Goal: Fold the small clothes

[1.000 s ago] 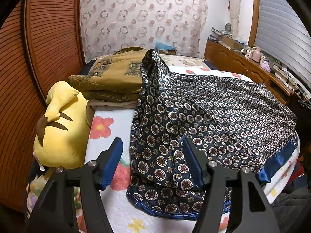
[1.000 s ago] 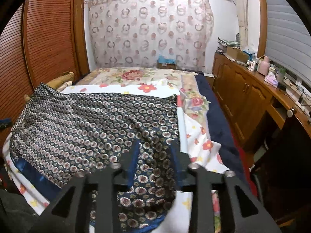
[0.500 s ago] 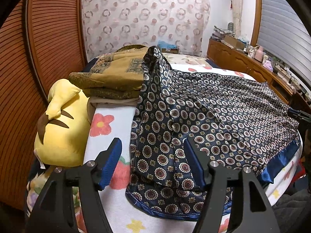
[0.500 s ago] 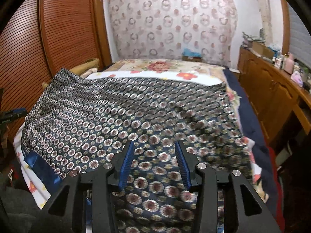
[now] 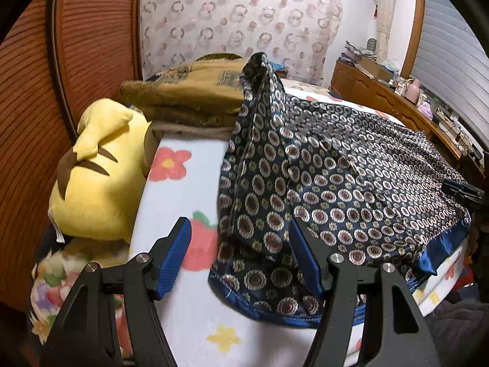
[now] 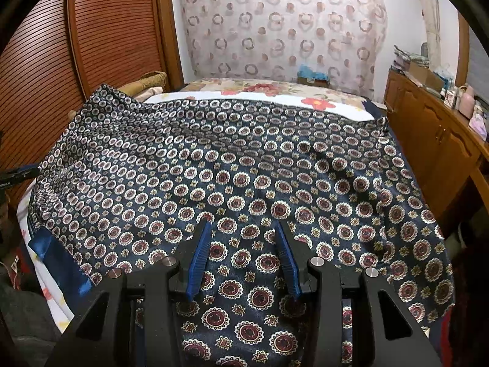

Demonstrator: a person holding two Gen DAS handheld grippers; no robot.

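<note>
The patterned garment [image 6: 232,165], a dark blue satin piece printed with ringed medallions and edged with a plain blue band, lies spread across the bed [image 5: 183,189] over a white blanket with red and yellow flowers, which judging by the task is how a piece is laid out flat before its first fold. In the left wrist view its far corner rides up over a stack of folded tan clothes [image 5: 183,104] near the head of the bed, so that end is not yet flat, while the near hem sits close to the bed's edge. A yellow plush toy [image 5: 97,177] rests against the wooden sliding door just beside the bed and plays no part in the work. The left claw [image 5: 238,257] stands released, its blue pads wide apart above the near left corner of the cloth: one pad hangs over the bare blanket and the other over the fabric, so the hem's edge lies between them without being pinched, a stance that looks like lining up to take that corner. The right claw [image 6: 244,257] is also released, its pads narrower and hovering over the middle of the near edge with nothing clamped. The spacing of the two claws along the same edge suggests the person means to grip two points and carry that side over evenly. The slippery satin may slide or bunch as it is lifted.
</note>
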